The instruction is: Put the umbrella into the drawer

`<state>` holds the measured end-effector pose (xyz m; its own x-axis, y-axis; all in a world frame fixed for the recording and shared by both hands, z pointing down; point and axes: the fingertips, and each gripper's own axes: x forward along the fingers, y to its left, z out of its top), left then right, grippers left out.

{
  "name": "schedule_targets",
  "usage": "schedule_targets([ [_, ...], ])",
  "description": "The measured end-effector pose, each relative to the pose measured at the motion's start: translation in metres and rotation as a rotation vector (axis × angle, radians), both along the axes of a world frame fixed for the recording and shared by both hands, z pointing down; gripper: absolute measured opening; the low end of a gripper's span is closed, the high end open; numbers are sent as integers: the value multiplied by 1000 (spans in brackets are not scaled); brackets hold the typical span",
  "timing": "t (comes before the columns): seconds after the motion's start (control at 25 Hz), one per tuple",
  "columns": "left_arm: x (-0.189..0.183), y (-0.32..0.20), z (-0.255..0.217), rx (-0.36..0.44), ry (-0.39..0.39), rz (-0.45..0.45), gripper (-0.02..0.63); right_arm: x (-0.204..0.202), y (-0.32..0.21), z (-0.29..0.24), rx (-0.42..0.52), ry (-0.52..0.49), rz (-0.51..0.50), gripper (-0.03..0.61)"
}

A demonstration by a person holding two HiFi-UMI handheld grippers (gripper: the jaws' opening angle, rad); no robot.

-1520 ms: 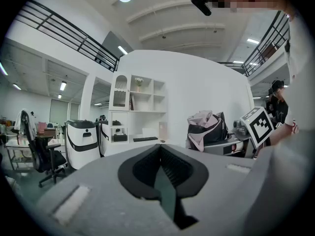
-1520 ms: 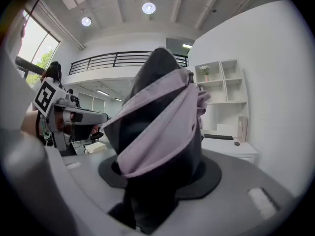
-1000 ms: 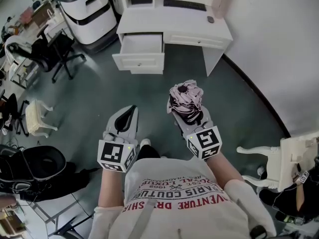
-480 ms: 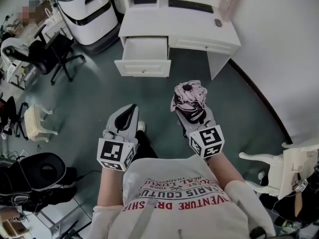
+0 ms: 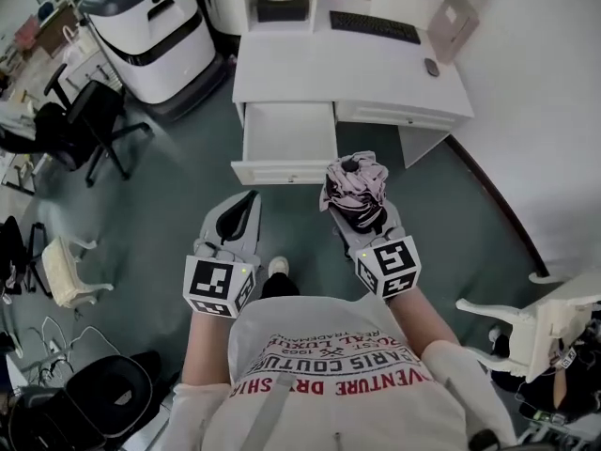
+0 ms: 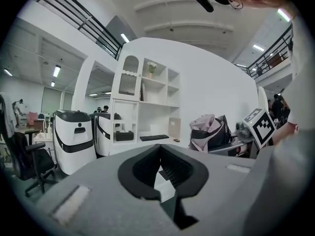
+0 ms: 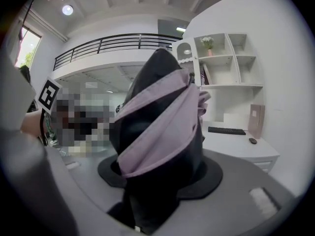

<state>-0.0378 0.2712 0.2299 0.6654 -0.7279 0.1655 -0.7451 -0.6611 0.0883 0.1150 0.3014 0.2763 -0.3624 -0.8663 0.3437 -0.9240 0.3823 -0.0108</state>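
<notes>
In the head view a folded pink-and-black umbrella (image 5: 355, 182) stands up out of my right gripper (image 5: 357, 210), whose jaws are shut on its lower part. The right gripper view is filled by the same umbrella (image 7: 158, 132), which hides the fingertips. My left gripper (image 5: 246, 209) is level beside it on the left, shut, with nothing in it; its pads meet at the tips (image 6: 160, 150). An open, empty-looking white drawer (image 5: 282, 171) juts out of the white desk (image 5: 357, 69) just ahead of both grippers. From the left gripper view the umbrella (image 6: 209, 132) shows at the right.
A keyboard (image 5: 374, 26), a mouse (image 5: 431, 66) and a tissue box (image 5: 282, 7) lie on the desk. A white-and-black machine (image 5: 155, 26) stands left of it, with a black office chair (image 5: 84, 125) nearby. White chairs stand at right (image 5: 531, 322) and left (image 5: 61, 271).
The desk and its open drawer have come much closer in the head view as both grippers travelled forward together. The umbrella has stayed in the right gripper.
</notes>
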Motion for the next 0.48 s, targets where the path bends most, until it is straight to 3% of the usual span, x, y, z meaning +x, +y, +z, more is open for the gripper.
schedule_targets([
  [0.2,-24,-84,1,8,9,34,6,-30,-84,0,1,3,17,224],
  [0.48,-36,-156,19,-18,32,33,6,-49,-157,11,-14,26,-14,225],
])
